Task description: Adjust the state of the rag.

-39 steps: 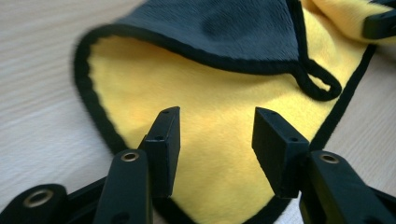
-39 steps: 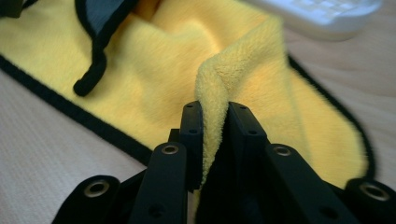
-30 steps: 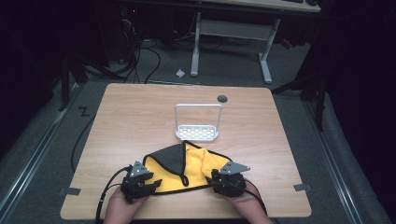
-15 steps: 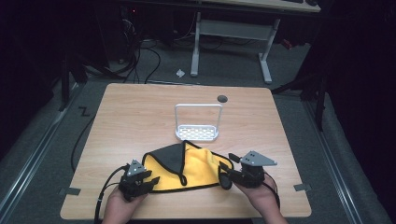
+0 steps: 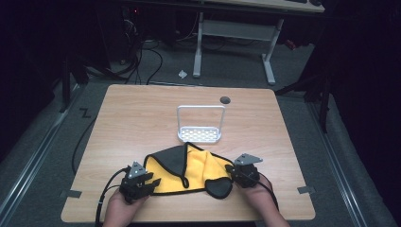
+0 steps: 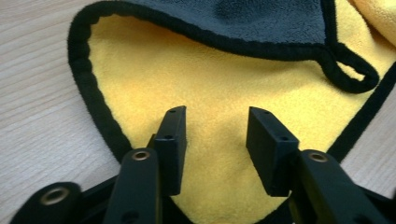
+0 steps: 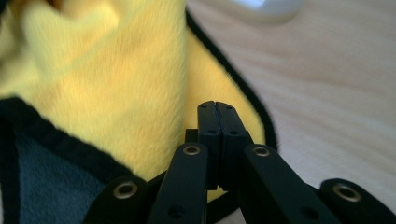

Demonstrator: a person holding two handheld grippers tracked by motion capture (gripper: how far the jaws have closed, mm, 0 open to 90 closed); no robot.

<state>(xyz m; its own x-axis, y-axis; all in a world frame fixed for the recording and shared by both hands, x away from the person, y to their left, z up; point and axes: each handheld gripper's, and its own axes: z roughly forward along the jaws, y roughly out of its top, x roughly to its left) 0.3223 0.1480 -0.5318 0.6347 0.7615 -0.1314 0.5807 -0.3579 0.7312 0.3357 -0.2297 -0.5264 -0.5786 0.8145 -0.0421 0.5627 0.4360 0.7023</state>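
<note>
Cloth flat on table between both grippers, long axis running gripper to gripper. Left gripper jaws apart, just been closing, straddling near-left corner, pads not pressing. Right gripper pinched shut over right edge; whether fabric caught, cannot tell.

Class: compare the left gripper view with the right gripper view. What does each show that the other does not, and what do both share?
Left gripper view alone: the left gripper, jaws apart over the yellow face of the cloth, nothing pinched; the jaws have just been closing. It also shows the cloth's black hanging loop.

Right gripper view alone: the right gripper, jaws pressed together with no cloth visibly between them, having just closed, and a blurred white rack at the top edge.

Shared: the yellow cloth with black trim and a grey side, lying on the wooden table.
</note>
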